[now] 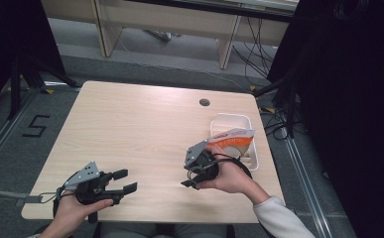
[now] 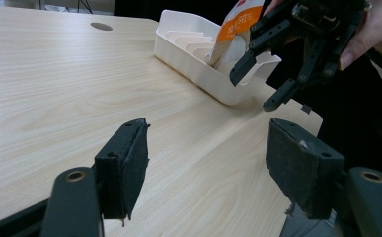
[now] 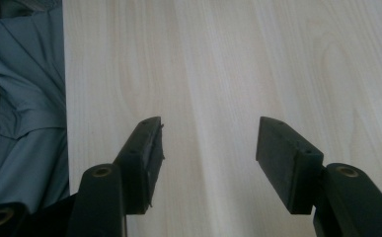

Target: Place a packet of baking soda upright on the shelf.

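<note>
- The orange-and-white pouch (image 1: 233, 140) stands tilted in the white tray (image 1: 227, 119) at the table's (image 1: 130, 129) right edge; it looks light, thin and crinkly, so its top edge seems the place to pinch.
- Right gripper (image 1: 192, 176), beside the tray, jaws spread, nothing between; left gripper (image 1: 122, 181) near the front edge, likewise spread and empty.
- Left gripper view reveals the tray's inner dividers (image 2: 191, 42); the right gripper view looks on bare wood and grey cloth (image 3: 20, 98).

Wood table (image 1: 130, 134) w/ cable hole (image 1: 204, 102), shelving (image 1: 169, 22) behind

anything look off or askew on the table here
One thing: the orange-and-white paper packet stands tilted in the white slotted plastic tray, leaning over its rim rather than seated in a slot. Nothing looks spilled or damaged.
</note>
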Demonstrator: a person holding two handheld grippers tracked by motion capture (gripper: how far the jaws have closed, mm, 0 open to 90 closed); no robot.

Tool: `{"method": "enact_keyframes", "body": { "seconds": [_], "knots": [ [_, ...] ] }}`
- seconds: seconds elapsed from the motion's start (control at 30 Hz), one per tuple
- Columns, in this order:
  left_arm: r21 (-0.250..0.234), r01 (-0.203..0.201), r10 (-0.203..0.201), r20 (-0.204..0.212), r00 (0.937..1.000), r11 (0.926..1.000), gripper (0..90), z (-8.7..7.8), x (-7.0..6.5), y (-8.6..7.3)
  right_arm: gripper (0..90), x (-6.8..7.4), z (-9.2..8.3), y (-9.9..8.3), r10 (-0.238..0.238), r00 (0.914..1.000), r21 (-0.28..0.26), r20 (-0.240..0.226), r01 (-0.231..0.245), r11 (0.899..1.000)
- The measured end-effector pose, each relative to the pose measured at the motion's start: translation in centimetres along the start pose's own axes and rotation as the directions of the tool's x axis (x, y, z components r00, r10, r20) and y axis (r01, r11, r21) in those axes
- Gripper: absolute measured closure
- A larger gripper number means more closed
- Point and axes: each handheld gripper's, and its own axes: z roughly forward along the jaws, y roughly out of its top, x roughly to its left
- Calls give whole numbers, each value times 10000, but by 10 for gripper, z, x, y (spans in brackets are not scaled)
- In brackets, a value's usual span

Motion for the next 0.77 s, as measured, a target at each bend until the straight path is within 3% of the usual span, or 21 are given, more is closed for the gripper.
{"method": "enact_keyframes", "body": {
  "seconds": [0.1,0.2,0.27,0.37,0.43,0.53,0.57,0.77],
  "knots": [
    [9,42,-42,-38,10000,10000,323,1,-1,-1,442,3,6,-5,139,9999,-72,0,-139,9999],
    [128,-249,248,86,9997,9996,323,1,1,-2,439,6,14,-11,205,9998,-93,16,-205,9997],
    [233,-71,70,30,10000,9997,323,3,0,-4,438,9,17,-14,290,9996,-186,66,-289,9994],
    [417,-487,484,72,9988,9979,323,3,1,-5,438,8,21,-17,16,10000,-94,-4,-16,10000],
    [463,-300,299,35,9995,9985,323,4,0,-6,439,8,22,-18,23,10000,-95,-73,-23,10000],
    [429,-430,427,67,9991,9982,323,4,1,-5,436,9,23,-19,89,10000,-24,-17,-89,10000],
    [425,-235,237,-50,9997,9988,323,3,1,-6,434,9,23,-19,57,10000,-23,-19,-57,10000],
    [392,-181,181,8,9998,9991,323,5,0,-6,423,10,20,-18,1,10000,22,86,-1,10000]
  ]
}}
